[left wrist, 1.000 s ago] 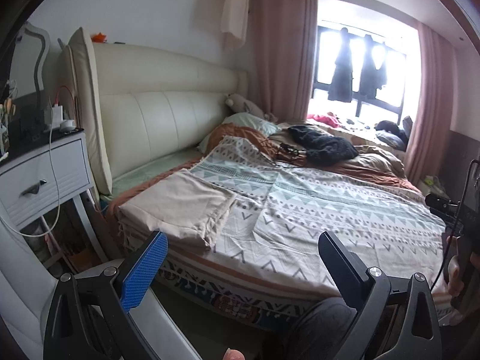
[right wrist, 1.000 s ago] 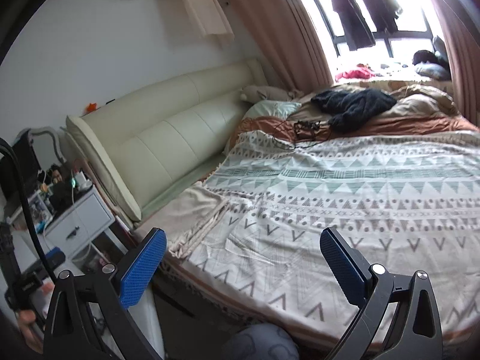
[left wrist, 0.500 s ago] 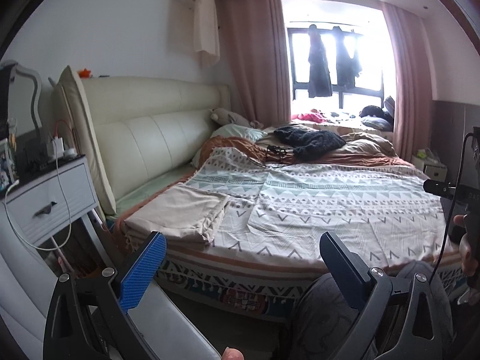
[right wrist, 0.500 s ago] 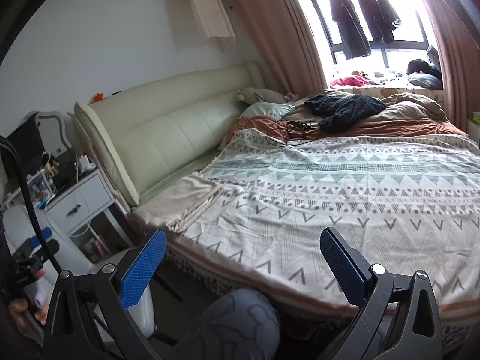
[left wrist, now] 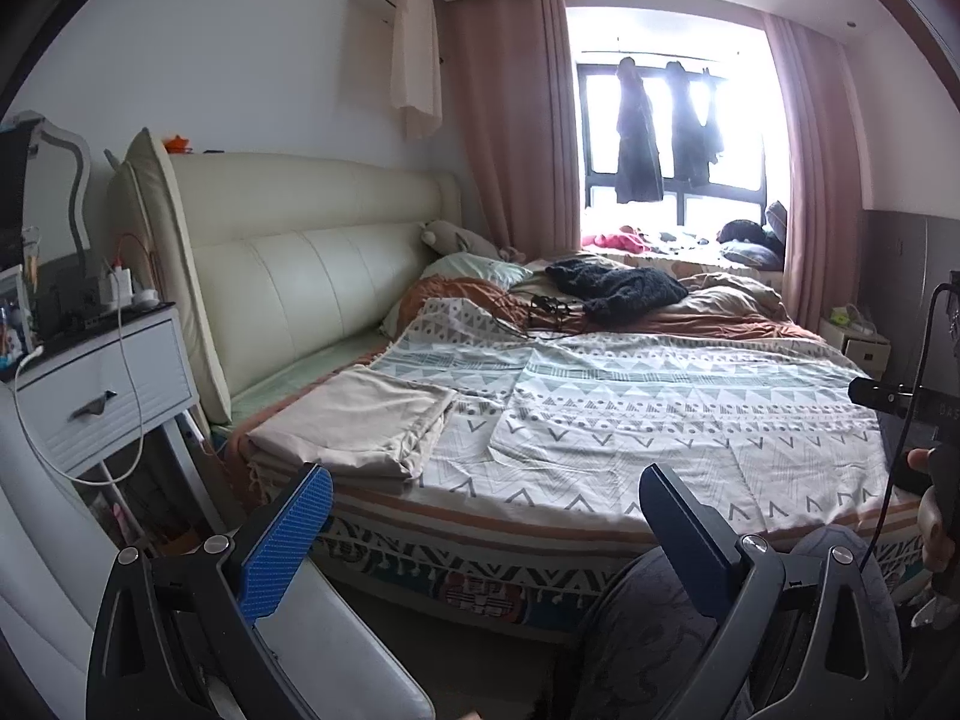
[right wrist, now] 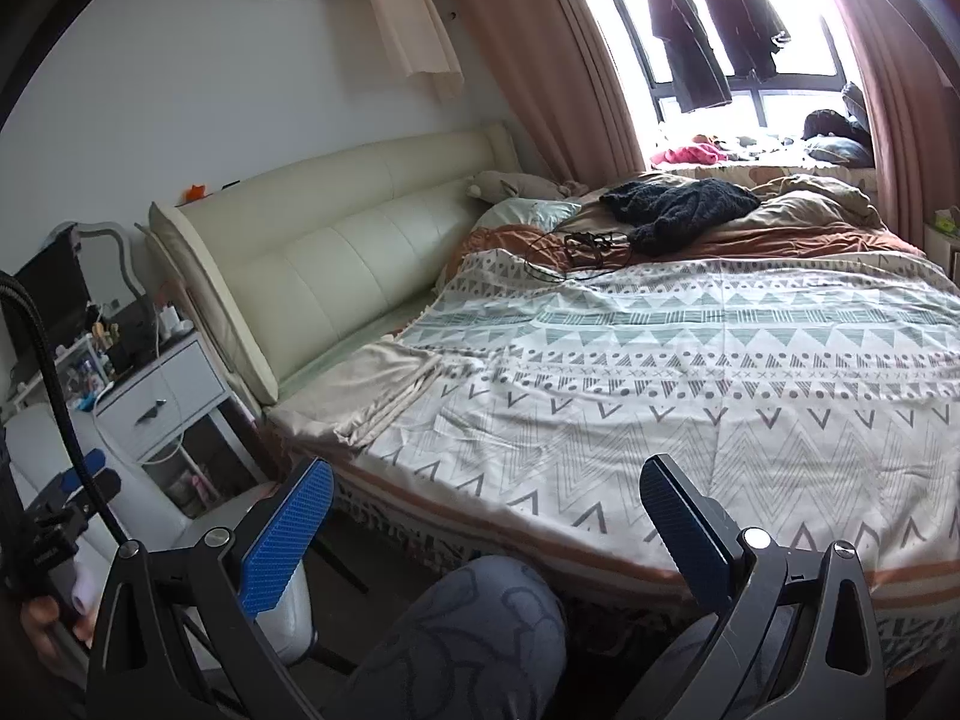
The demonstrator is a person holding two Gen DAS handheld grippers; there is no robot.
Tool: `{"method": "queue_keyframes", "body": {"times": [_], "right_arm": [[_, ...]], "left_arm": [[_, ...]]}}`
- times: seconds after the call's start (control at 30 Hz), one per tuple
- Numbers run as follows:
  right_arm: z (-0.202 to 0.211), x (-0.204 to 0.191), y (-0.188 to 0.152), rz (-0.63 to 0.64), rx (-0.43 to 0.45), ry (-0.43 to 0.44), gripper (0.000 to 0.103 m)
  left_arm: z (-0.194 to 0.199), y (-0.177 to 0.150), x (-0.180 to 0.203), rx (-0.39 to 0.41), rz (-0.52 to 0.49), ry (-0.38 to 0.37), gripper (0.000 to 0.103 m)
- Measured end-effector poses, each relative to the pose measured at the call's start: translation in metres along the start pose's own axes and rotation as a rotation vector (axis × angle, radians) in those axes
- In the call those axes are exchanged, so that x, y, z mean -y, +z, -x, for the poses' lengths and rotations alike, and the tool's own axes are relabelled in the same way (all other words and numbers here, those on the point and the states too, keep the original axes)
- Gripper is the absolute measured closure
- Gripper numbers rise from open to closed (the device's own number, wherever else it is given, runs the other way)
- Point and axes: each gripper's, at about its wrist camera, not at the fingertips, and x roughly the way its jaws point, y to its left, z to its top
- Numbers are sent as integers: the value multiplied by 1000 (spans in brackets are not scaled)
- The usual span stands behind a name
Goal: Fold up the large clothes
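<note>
At the bottom of both wrist views, the two tools sit low before the bed: left tool [left wrist: 486, 531] released, blue-padded fingers spread wide with nothing between them; right tool [right wrist: 486, 528] likewise released and empty. Both held off the bed [left wrist: 480, 546], short of its near edge, touching no fabric. Folded beige cloth [left wrist: 360, 426] lies at centre left of the left view, on the near corner of the mattress beside the cream headboard [left wrist: 312, 282]; in the right view it shows at centre left as a flat stack with layered edges. Patterned bedspread [right wrist: 690, 384], white with grey-green triangles and chevrons, spread flat across most of the bed, its edge lying just beside the beige cloth. Dark knitted garment [right wrist: 678, 204] heaped in the upper middle of the frame, on rumpled brown bedding, a tangle of dark cord just beside it. White nightstand [left wrist: 102, 390] at left of the left view, a white cable hanging down its front. Window [left wrist: 672, 120] at upper right, two dark garments hanging in it, pink curtains either side. Person's knee in grey patterned trousers [right wrist: 468, 642] at bottom centre of the right view. The hand carrying the other tool shows at each frame's outer edge, partly cut off
</note>
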Motion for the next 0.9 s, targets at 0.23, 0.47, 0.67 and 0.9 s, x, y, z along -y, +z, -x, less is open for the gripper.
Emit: {"method": "queue_keyframes", "body": {"times": [0.23,0.47,0.67,0.9], "right_arm": [[5,-8,-2,10,2,6,0],[5,-13,-5,3,-6,10,0],[4,-15,-5,6,-8,11,0],[3,-14,-6,4,-15,13,0]], "left_arm": [[5,0,-10,9,28,17,1],[8,-2,-17,13,43,26,1],[10,-3,-20,17,51,24,1],[11,-2,-22,13,56,17,1]]}}
